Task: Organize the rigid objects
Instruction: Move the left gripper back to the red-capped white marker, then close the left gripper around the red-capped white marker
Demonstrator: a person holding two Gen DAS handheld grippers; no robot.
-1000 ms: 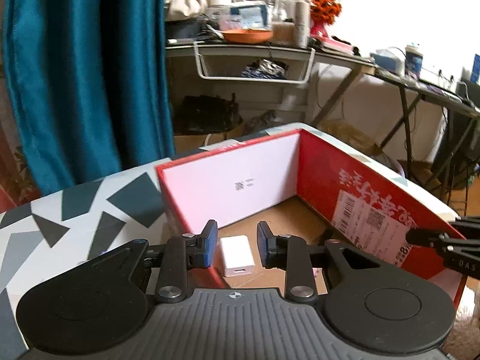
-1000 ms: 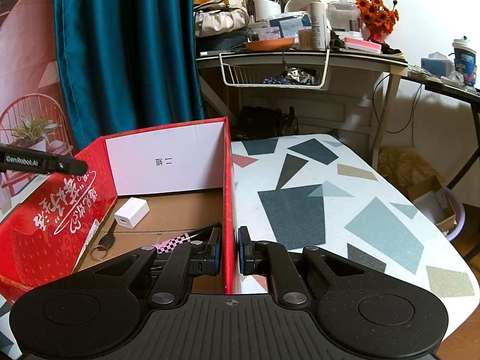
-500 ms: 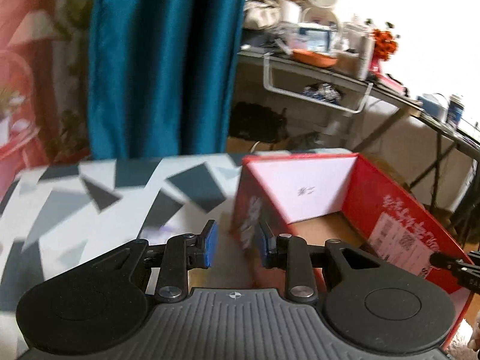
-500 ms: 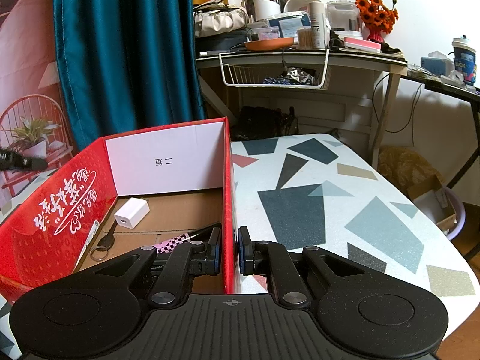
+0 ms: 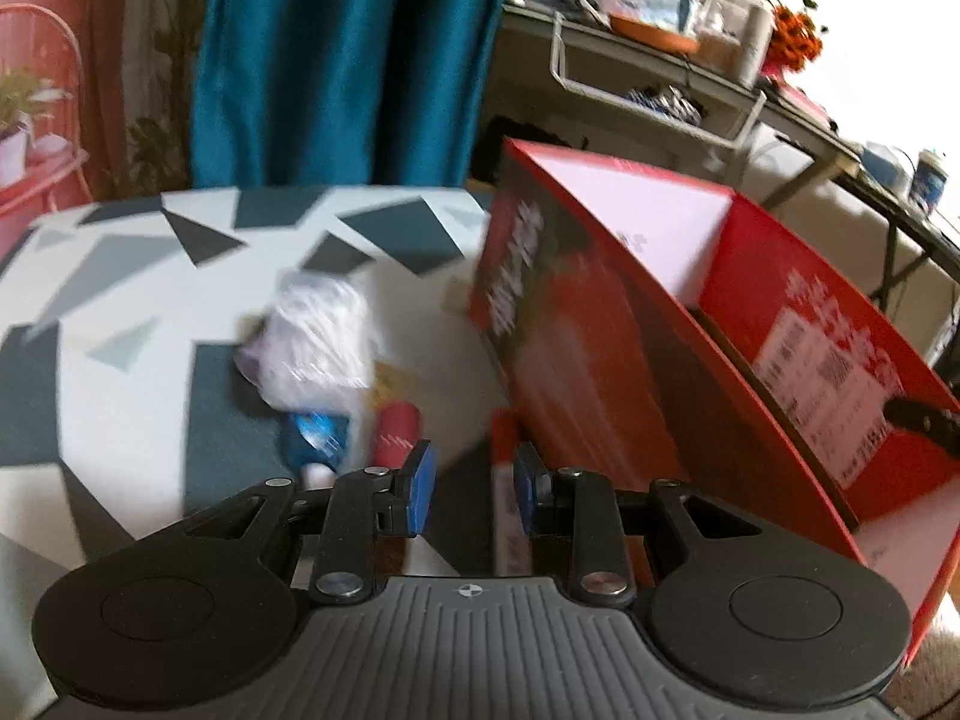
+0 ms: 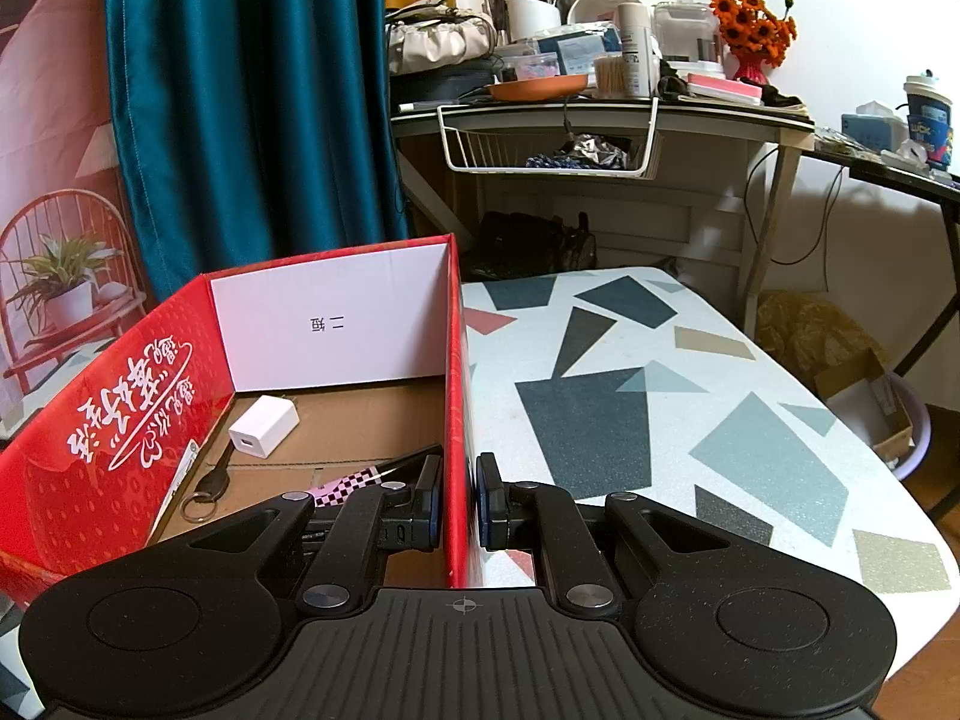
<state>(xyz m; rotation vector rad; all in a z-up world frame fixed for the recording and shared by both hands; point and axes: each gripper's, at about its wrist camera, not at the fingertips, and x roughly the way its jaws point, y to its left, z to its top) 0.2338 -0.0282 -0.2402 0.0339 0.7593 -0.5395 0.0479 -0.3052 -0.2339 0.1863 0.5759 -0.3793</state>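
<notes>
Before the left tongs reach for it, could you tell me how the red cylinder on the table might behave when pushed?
The red cylinder lies on its side, so it will probably roll. It looks small, likely light. The left tongs are open.

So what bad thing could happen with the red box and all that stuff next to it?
The right gripper pinches one thin wall of the red box; a tug might bend it or tip the box, sliding the white charger about. The left gripper is open and its view is blurred, so it may miss the red tube or knock the white bag on the table.
</notes>
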